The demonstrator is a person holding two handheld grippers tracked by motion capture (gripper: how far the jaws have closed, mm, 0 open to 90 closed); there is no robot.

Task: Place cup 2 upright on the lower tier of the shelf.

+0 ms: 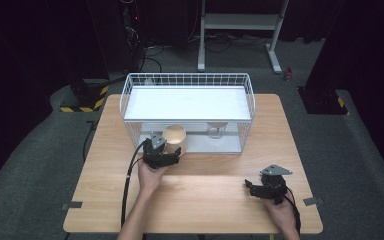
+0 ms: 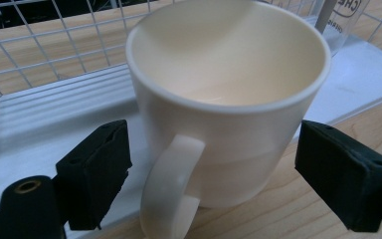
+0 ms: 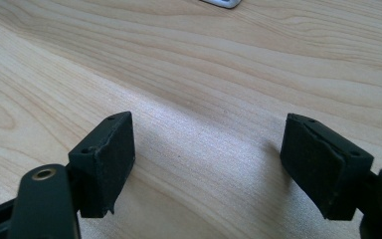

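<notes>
- A cream mug (image 1: pixel 174 138) is seen in the high view at the front left edge of a white wire rack (image 1: pixel 187 80) standing on the wooden desk (image 1: pixel 205 195).
- In the left gripper view the mug (image 2: pixel 229 99) is shown upright, its handle turned toward the camera, its base partly on the rack's white tray (image 2: pixel 54 114) and partly on the wood.
- The left gripper (image 2: pixel 214 174) is placed around the mug: the jaws are spread wide, one on each side, with a clear gap left at both pads; nothing is gripped.
- From above, the left gripper (image 1: pixel 161 156) is seen just in front of the mug, held by a hand.
- A clear glass (image 1: pixel 216 131) is noted inside the rack, right of the mug; its printed wall (image 2: pixel 340 20) is caught close up by the left gripper view.
- The right gripper (image 1: pixel 265 189) is held low over bare desk at the right, well apart from the rack.
- In the right gripper view its jaws (image 3: pixel 209 169) are shown wide apart over wood grain, holding nothing.
</notes>
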